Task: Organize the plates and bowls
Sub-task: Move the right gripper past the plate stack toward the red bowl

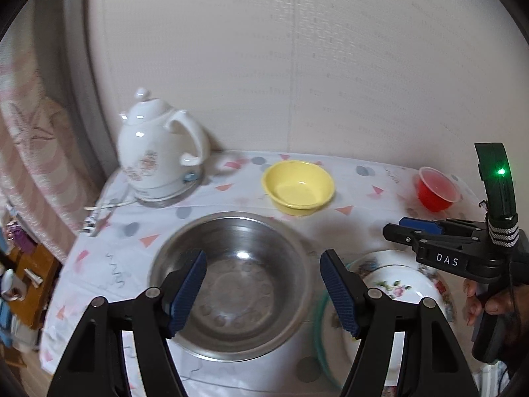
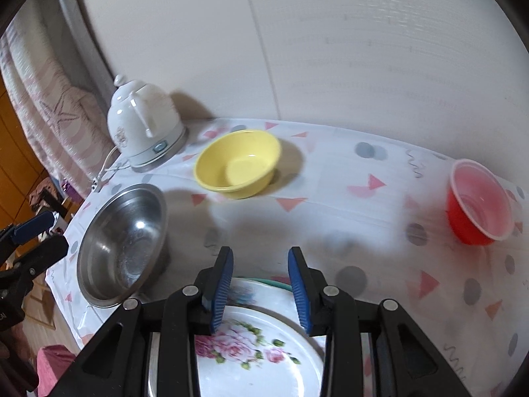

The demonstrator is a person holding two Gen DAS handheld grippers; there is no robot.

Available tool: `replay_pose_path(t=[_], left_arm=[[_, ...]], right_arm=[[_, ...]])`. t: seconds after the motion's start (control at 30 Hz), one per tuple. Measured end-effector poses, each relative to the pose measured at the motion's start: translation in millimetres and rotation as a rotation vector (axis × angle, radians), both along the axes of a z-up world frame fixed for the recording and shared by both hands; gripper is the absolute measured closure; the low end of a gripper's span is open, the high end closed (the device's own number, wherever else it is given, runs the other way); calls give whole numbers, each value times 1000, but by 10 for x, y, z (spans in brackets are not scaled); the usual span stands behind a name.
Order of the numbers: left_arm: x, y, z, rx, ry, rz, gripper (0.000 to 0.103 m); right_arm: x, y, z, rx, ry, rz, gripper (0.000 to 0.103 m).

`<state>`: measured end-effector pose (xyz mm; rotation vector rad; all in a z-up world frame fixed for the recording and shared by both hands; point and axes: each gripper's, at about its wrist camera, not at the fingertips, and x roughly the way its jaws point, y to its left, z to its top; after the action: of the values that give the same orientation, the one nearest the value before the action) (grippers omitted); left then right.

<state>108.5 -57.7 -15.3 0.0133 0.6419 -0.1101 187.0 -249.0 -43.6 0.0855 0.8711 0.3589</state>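
A steel bowl [image 1: 231, 284] sits on the patterned tablecloth; my left gripper [image 1: 263, 291] hovers open above it, empty. A floral plate [image 1: 396, 284] lies to its right, over a green-rimmed plate. My right gripper [image 2: 260, 289] is open above the floral plate [image 2: 258, 357], holding nothing; it also shows in the left wrist view [image 1: 400, 228]. A yellow bowl [image 1: 297, 187] stands further back, and a red plastic bowl [image 1: 436, 192] at the back right. The right wrist view shows the steel bowl [image 2: 122, 244], yellow bowl [image 2: 238, 165] and red bowl [image 2: 479, 201].
A white floral kettle [image 1: 158, 152] with its cord stands at the table's back left corner, against the wall; it also shows in the right wrist view [image 2: 142, 125]. The table's left edge [image 1: 62, 264] drops to the floor, with wooden furniture beyond.
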Motion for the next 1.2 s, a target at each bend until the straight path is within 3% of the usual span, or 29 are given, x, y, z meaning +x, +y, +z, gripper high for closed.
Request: replay_pose_path(t=[0.17,0.9,1.2], left_arm=[[192,-84,-41,-134,77,-84,30],[603,-950,-170,-44,140,-243,30],[790,-1260,-218,-80,197,-296,30]], right_arm=[[-57,-194,-21,-8,8,-62,66],[-268,-848,-129,20,33,-230,65],[-267,-1017,-152,12,46,-262,65]])
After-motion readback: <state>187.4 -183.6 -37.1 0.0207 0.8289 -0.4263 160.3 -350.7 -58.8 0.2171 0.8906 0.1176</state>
